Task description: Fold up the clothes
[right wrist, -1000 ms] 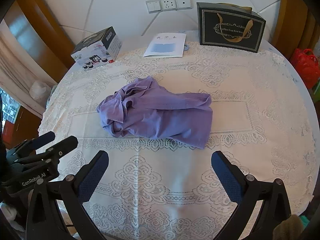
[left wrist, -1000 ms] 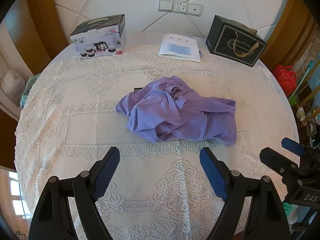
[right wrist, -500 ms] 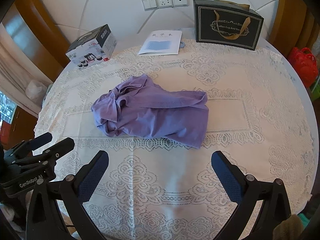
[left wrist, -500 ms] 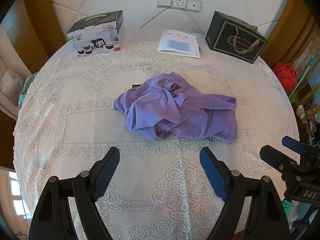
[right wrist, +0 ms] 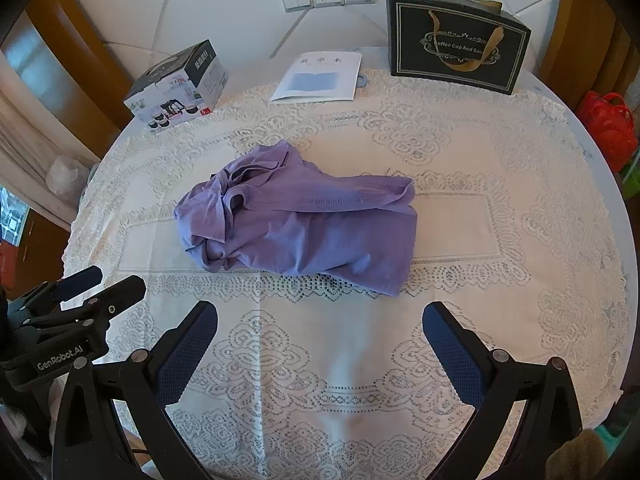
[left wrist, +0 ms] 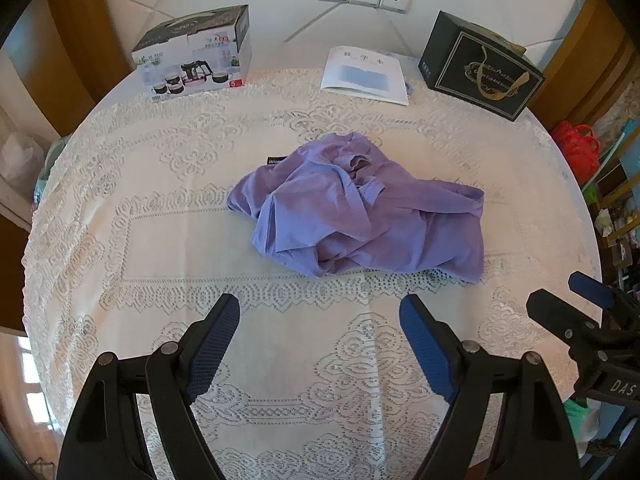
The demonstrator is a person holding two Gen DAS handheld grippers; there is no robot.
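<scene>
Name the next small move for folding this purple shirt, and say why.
Probably bring both grippers forward to the purple shirt and pinch its near edge to spread it out. It lies crumpled in a heap on the lace tablecloth, while the left gripper and right gripper hover open, short of it.

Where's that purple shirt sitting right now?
The purple shirt lies crumpled mid-table on the lace tablecloth, ahead of both open grippers and untouched by either. The booklet and the black gift bag sit beyond it by the wall.

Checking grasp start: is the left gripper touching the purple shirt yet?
Apart. In the left wrist view, bare lace tablecloth shows between the open left gripper and the purple shirt.
</scene>
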